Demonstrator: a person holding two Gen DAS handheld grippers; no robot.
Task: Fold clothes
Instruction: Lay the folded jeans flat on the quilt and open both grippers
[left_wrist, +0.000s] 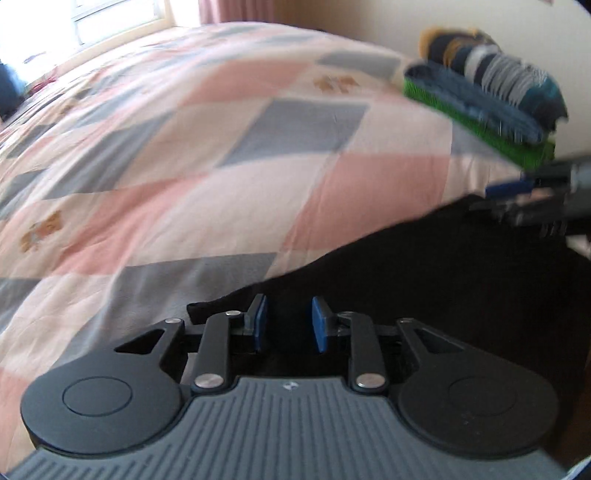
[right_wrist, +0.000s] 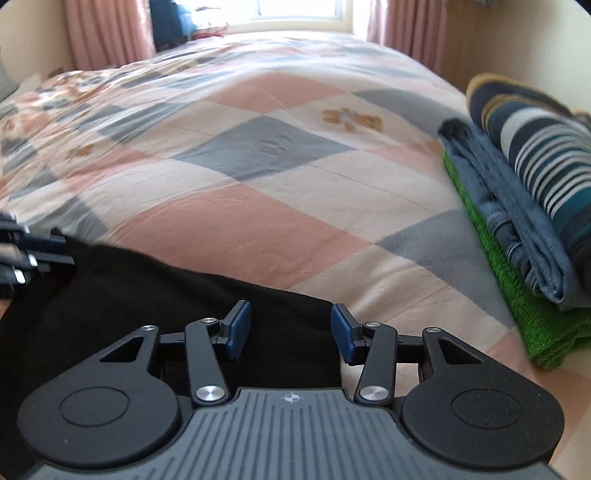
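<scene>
The left gripper is held with its blue pads a narrow gap apart, nothing between them, poised over the black garment. The right gripper is spread wider, also empty, over the garment's near right corner. On each gripper body only a small round emblem is seen; no writing can be read. The black garment is laid flat on the near edge of the quilt, which is patterned in pink, grey and cream squares. To the right, a stack is seen on the quilt: green knit at the bottom, denim above, striped fabric on top. Pink curtains are seen beyond the bed.
</scene>
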